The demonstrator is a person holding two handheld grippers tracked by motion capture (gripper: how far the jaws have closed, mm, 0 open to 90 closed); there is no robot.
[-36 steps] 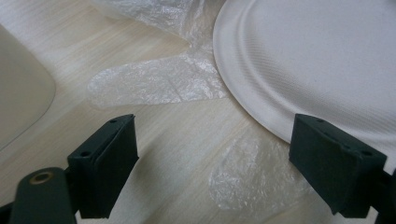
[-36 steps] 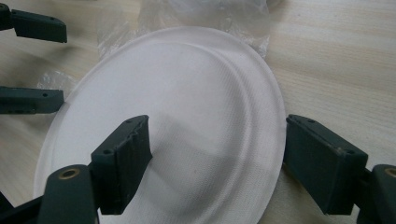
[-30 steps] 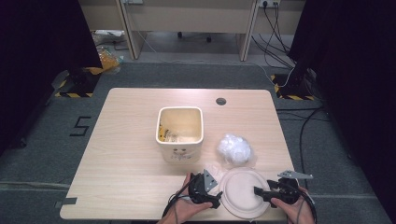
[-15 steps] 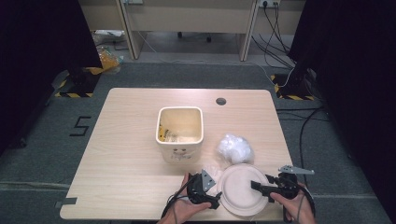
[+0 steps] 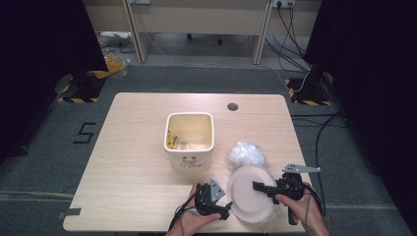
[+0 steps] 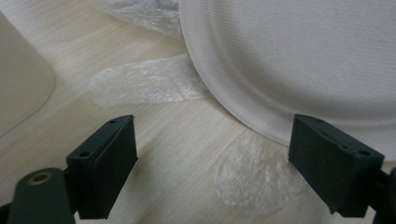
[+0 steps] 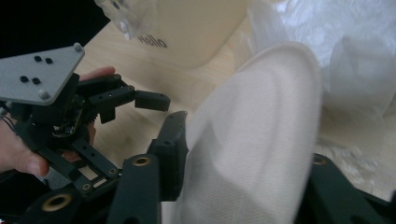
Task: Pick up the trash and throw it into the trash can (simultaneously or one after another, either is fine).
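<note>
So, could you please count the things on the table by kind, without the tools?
Bin: 1
Paper plate: 1
Crumpled plastic bag: 1
Total: 3

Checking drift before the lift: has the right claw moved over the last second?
Yes. In the high view the right claw has pushed left over the paper plate, nearer the beige bin; it grips the plate's edge.

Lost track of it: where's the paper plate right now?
High view: paper plate at the table's near right edge, clamped in the right hand-held gripper, beside crumpled plastic.
</note>
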